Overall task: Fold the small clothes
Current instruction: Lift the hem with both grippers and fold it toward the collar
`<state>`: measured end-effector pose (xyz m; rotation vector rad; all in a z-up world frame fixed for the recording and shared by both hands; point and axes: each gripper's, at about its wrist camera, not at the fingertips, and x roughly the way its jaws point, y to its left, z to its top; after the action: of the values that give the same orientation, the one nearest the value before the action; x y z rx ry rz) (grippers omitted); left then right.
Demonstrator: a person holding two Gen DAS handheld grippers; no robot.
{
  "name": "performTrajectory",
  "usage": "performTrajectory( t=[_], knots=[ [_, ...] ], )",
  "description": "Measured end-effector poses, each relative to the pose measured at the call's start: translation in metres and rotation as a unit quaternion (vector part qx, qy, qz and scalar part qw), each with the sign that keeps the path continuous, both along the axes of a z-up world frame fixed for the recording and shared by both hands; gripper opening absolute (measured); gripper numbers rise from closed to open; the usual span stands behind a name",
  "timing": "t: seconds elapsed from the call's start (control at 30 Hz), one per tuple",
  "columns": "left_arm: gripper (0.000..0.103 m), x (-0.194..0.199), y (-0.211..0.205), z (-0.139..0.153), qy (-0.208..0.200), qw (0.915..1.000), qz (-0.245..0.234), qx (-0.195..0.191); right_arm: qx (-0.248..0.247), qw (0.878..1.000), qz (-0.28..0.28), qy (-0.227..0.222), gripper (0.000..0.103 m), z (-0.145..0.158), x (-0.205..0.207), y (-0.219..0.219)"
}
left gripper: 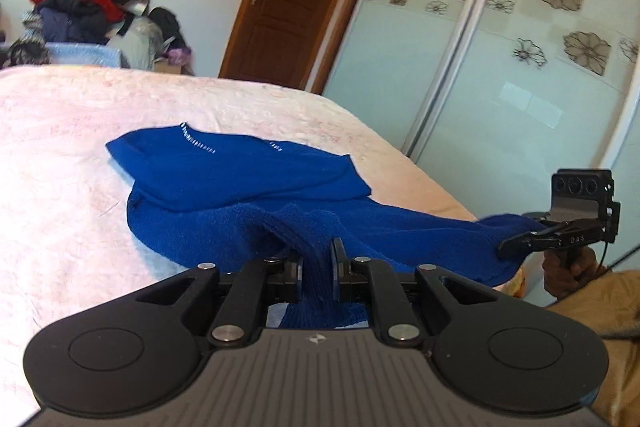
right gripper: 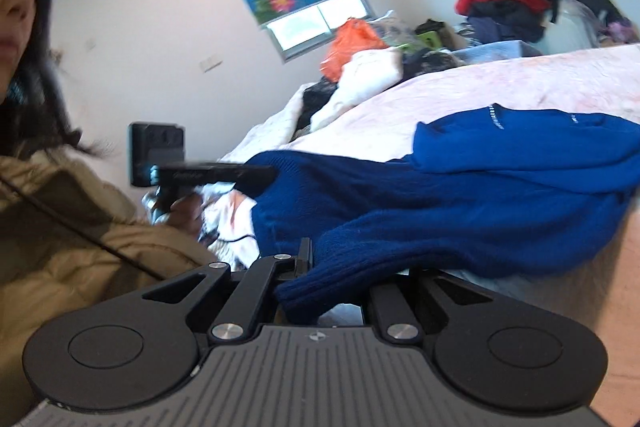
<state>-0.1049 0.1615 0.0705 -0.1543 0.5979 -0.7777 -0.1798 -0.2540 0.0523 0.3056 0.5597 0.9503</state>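
Blue knit sweater (left gripper: 256, 179) lies on the pink bedspread (left gripper: 60, 155), near the bed's near edge, its top part with the white-stitched neckline (left gripper: 198, 143) doubled over the body. Left gripper (left gripper: 318, 267) is clamped on a bunched ridge of the near hem, cloth filling the gap between its fingers. Right gripper (right gripper: 320, 267) pinches another stretch of the same edge; seen from the left wrist view it holds a corner pulled out past the bed's side. In its own view the knit drapes over the right-hand finger and hides it, but cloth is plainly caught. Long axis, as best judged: it runs away from the person, hem near, neckline far, with the hem edge stretched crosswise between the two grippers. Risks: the left grip holds a thick gathered fold and not a flat edge, so lifting may drag a wrinkle into the next fold. The knit looks heavy and slack; its sagging middle could pull the doubled top layer askew. The right-hand corner hangs off the mattress, and uneven tension there would skew the hem line. Clutter piled beyond the bed (left gripper: 80, 11) is well apart.
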Motion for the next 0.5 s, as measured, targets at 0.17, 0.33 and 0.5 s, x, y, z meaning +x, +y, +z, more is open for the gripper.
performTrajectory(
  t=[0.17, 0.33, 0.5],
  knots=[
    [0.012, 0.021, -0.007, -0.009, 0.029, 0.9993, 0.023, 0.005, 0.021, 0.998, -0.049, 0.040, 0.010, -0.016, 0.023, -0.009],
    [0.012, 0.046, -0.027, -0.005, 0.023, 0.9981, 0.043, 0.037, 0.043, 0.990, -0.107, 0.083, 0.010, -0.033, 0.055, -0.023],
    [0.012, 0.078, -0.059, -0.006, 0.033, 0.9874, 0.112, 0.107, 0.044, 0.979, -0.174, 0.097, 0.011, -0.043, 0.086, -0.020]
  ],
)
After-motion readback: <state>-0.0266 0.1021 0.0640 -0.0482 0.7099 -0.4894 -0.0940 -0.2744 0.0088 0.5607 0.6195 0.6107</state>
